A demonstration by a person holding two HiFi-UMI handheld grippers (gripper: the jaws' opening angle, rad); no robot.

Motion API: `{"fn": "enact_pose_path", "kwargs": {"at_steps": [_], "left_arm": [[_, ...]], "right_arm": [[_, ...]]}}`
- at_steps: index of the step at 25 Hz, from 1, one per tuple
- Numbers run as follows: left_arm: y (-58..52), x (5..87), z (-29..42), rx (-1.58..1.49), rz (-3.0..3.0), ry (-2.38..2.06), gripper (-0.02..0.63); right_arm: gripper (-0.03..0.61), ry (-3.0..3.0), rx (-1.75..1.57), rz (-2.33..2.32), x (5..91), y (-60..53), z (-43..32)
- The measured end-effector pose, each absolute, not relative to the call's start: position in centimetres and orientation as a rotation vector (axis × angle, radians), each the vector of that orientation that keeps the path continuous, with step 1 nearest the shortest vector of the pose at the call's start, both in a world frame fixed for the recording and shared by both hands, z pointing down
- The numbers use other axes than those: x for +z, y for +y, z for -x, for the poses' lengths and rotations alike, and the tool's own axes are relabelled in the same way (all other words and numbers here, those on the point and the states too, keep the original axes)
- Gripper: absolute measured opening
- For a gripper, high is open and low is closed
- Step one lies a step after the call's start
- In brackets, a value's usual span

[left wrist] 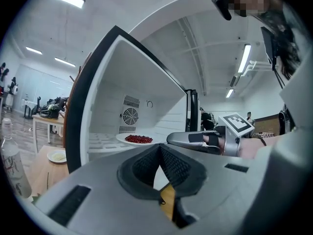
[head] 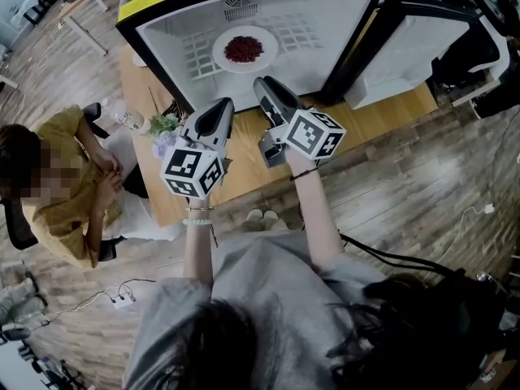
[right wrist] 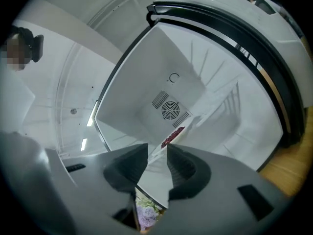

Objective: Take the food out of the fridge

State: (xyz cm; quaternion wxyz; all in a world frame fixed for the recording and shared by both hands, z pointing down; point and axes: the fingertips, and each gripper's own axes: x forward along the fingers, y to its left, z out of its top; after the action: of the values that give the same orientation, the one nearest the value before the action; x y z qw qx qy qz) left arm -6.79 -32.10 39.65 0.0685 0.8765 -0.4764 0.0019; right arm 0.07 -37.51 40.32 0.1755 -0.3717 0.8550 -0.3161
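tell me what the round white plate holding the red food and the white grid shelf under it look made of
The round white plate looks like glazed ceramic or melamine. It is smooth and evenly white with a slight sheen, but which of the two is unclear. The white grid shelf is probably coated metal wire, with thin crossing bars and a matte white finish.

A person in a mustard top (head: 61,185) sits at the left edge, beside a wooden table (head: 398,108). Pale flowers (head: 165,135) stand left of centre. White slippers (head: 262,216) lie on the plank floor (head: 406,193) mid-frame, and a power strip (head: 123,300) lies lower left.
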Motion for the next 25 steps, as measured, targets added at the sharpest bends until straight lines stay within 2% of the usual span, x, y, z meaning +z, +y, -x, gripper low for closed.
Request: {"fn": "enact_pose_path", "kwargs": {"at_steps": [5, 25], "left_arm": [[-32.7, 39.9, 6.9, 0.013, -2.637, -1.437, 0.008], [-35.0, 40.3, 8.0, 0.034, -2.622, -1.457, 0.008]], "right_arm": [[0.140, 2.304, -1.043, 1.020, 41.1, -38.7, 0.0], [0.140, 2.016, -1.289, 0.894, 42.1, -42.2, 1.0]]}}
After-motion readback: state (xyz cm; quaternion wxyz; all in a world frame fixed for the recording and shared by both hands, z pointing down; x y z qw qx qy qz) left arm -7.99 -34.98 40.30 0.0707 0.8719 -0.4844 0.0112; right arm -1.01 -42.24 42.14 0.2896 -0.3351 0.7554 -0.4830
